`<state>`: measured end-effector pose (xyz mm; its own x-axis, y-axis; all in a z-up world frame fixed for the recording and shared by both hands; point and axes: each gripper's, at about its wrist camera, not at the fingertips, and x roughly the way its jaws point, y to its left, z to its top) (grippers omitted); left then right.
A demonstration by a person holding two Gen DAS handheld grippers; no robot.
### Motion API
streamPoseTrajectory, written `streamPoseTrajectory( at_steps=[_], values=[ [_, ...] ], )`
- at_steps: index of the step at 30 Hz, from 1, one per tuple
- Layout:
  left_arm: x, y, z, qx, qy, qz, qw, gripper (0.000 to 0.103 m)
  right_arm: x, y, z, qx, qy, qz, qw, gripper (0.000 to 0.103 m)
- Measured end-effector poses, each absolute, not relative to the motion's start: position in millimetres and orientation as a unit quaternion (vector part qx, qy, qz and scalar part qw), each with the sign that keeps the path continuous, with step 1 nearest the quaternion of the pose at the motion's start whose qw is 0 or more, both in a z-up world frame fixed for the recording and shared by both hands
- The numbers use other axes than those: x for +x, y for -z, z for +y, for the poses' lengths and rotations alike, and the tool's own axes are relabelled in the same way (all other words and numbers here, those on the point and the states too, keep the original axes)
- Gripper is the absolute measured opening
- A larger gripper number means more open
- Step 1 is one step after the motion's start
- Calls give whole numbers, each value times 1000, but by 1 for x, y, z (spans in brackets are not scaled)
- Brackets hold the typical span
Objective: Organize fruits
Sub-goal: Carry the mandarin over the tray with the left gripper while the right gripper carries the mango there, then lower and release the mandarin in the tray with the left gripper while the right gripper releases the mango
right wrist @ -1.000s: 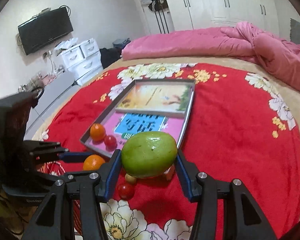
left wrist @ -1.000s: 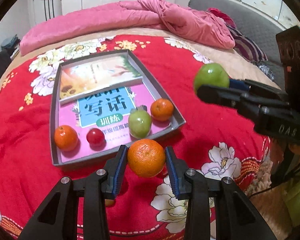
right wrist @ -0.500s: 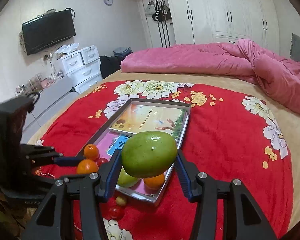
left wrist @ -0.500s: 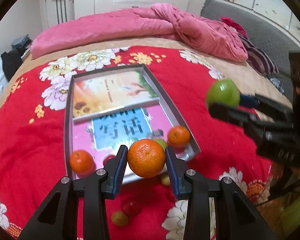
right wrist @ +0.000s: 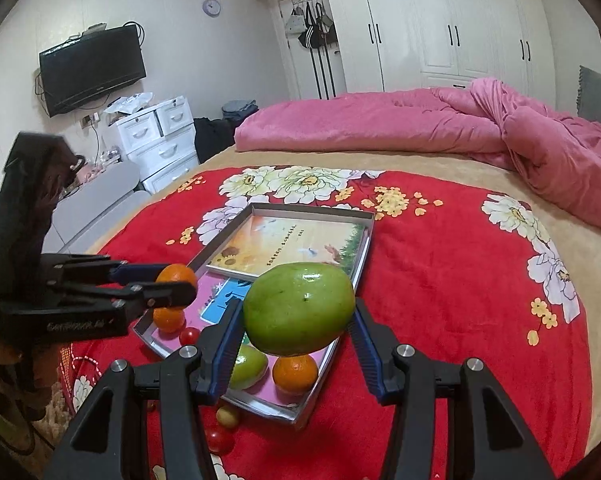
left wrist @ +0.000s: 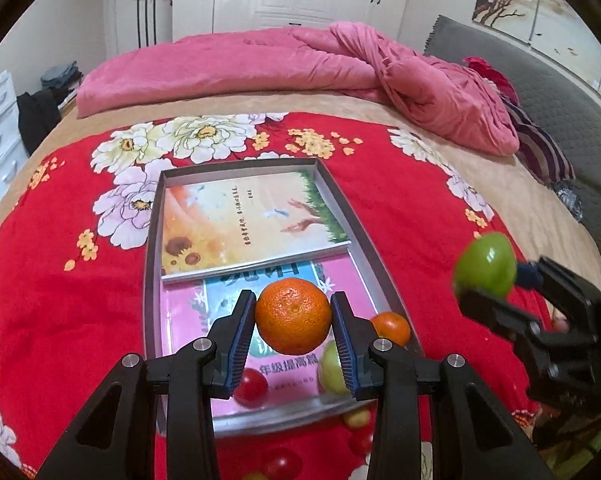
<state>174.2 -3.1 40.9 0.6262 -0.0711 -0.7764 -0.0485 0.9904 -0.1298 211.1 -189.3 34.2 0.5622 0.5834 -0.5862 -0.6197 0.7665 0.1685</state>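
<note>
An orange point(left wrist: 293, 315) sits clamped between the blue-padded fingers of the left gripper point(left wrist: 293, 320), held in the air above the near end of a shallow grey tray point(left wrist: 152, 248). The jaws are closed just enough to press on both of its sides. The right gripper point(right wrist: 296, 316) grips a large green fruit point(right wrist: 298, 309) the same way (apple or mango, the pictures do not settle it), with its pads set against the fruit's two ends and the fruit lifted clear of the bed.

In the tray, below the held orange, lie two books: a sunflower-cover book point(left wrist: 244, 228) at the far end overlapping a pink and blue workbook point(left wrist: 284, 356). On the workbook rest a second orange point(left wrist: 391, 327) in the near right corner, a smaller green fruit point(left wrist: 330, 368) beside it, and a red cherry tomato point(left wrist: 251, 386). The right wrist view shows one more orange point(right wrist: 167, 318) at the tray's near left corner, partly behind the left gripper.

Just outside the tray's near edge, a few small red and yellowish fruits point(right wrist: 224, 426) lie loose on the red floral blanket point(left wrist: 60, 280). The blanket covers a bed, with a rumpled pink duvet point(left wrist: 300, 64) at its far end and white wardrobes point(right wrist: 440, 28) behind.
</note>
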Motion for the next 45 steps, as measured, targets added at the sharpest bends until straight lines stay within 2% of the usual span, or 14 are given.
streamPoseTrajectory(
  at_steps=[11, 23, 45],
  values=[
    [192, -8, -6, -67, 3, 470, 880, 40, 211, -16, -191, -24, -335, 343, 877, 52],
    [200, 18, -5, -63, 6, 500, 864, 40, 201, 6, -164, -67, -358, 366, 856, 52],
    [207, 33, -7, -50, 5, 513, 857, 40, 193, 31, -143, -107, -367, 391, 837, 52]
  ],
)
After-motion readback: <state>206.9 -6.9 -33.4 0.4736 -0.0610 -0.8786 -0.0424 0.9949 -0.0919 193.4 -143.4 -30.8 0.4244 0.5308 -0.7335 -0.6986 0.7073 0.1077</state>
